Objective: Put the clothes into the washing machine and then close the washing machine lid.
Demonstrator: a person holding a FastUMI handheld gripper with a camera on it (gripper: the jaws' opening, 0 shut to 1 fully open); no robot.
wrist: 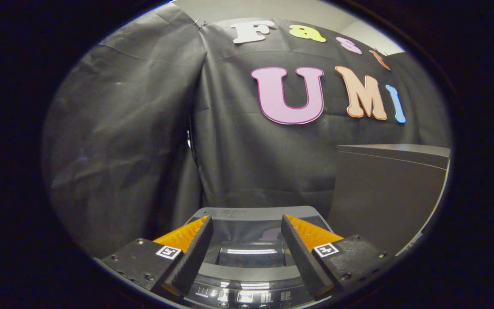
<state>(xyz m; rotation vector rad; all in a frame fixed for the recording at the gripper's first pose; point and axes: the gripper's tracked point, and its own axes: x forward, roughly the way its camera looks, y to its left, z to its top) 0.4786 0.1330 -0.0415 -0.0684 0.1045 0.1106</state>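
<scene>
A small grey top-loading washing machine (251,213) stands just ahead of and below my fingers, in front of the black booth wall. Its glass lid (251,251) lies flat and shut, reflecting light, and the control panel (247,294) with buttons sits nearest me. My gripper (245,223) hovers above the lid, open, with nothing between its two fingers. No clothes are visible.
A tall grey box-shaped cabinet (384,197) stands to the right of the washing machine, close beside it. Black cloth hangs behind and to the left of the machine.
</scene>
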